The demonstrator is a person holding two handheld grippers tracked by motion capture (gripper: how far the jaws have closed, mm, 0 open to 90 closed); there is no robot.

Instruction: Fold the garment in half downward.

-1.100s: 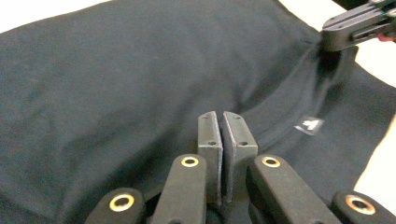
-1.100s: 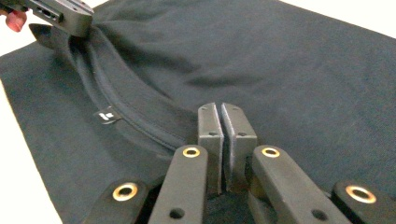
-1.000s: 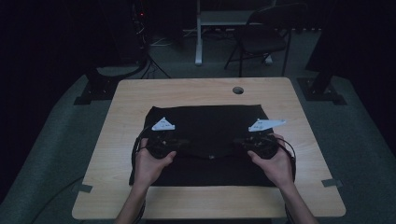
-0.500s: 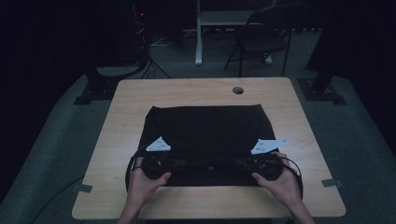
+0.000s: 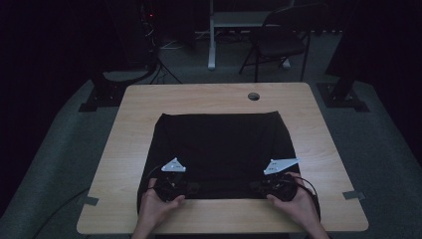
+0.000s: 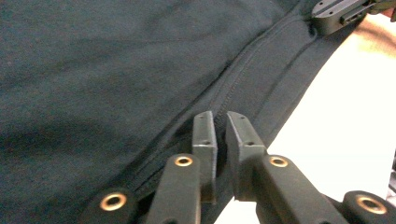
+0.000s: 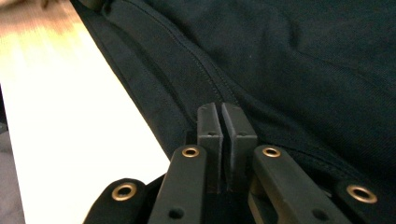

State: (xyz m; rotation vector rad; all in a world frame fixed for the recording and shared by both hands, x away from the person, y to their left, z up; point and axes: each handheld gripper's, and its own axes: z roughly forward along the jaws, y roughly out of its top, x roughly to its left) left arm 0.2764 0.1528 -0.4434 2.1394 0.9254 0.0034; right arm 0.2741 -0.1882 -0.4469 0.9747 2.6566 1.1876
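A black garment [image 5: 219,144] lies spread flat on the wooden table [image 5: 199,99], its stitched hem along the near side. My left gripper [image 5: 193,188] rests low at the hem's left part. In the left gripper view its jaws [image 6: 220,122] stand a narrow gap apart over the hem [image 6: 116,70]; they have just been opening and no cloth shows in the gap. My right gripper [image 5: 255,188] sits at the hem's right part. In the right gripper view its jaws [image 7: 221,114] are pressed together where the hem [image 7: 303,56] runs in under them. The right gripper [image 6: 343,11] shows far off.
Bare wood [image 6: 355,116] lies between the hem and the table's near edge, also bare wood [image 7: 70,116] in the right gripper view. A round hole [image 5: 253,96] sits near the table's far edge. A chair [image 5: 278,45] and stand bases [image 5: 102,94] are on the floor beyond.
Both hands have come toward the table's near edge and sunk, drawing the garment's near hem with them. The cloth now lies flat and stretched out.
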